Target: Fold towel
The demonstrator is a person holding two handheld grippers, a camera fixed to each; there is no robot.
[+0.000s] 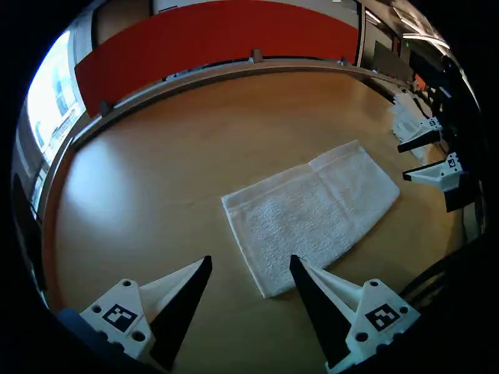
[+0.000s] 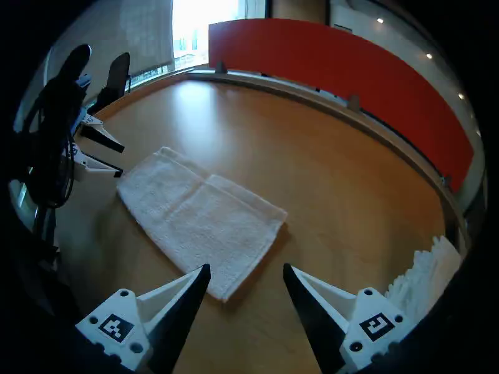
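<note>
**Towel flat on table, both grippers released**

Towel (image 1: 312,212): white and folded, lying flat on the wooden table (image 1: 156,187). One layer's edge runs across its top face. Nothing grips it.

Left gripper (image 1: 250,258): fingers spread wide, nothing between them. It is near the towel's short end. In the left gripper view, the near corner of the towel lies just beside one fingertip. I cannot tell whether they touch.

Right gripper (image 2: 246,266): fingers likewise spread and holding nothing. In the right gripper view, the towel's (image 2: 199,218) near corner lies just ahead of the gap between the fingers.

Each gripper also appears in the other's view, at the opposite short end of the towel. The right one (image 1: 402,163) is just off the far edge, jaws apart. The left one (image 2: 121,161) is beside the far corner, jaws apart.

Surroundings: a red panel (image 1: 206,43) stands along the table's far edge. A pile of white cloths (image 2: 430,274) sits on the table beside the right gripper, well apart from the towel. Dark chairs (image 2: 118,71) stand by a bright window (image 2: 206,28).
</note>
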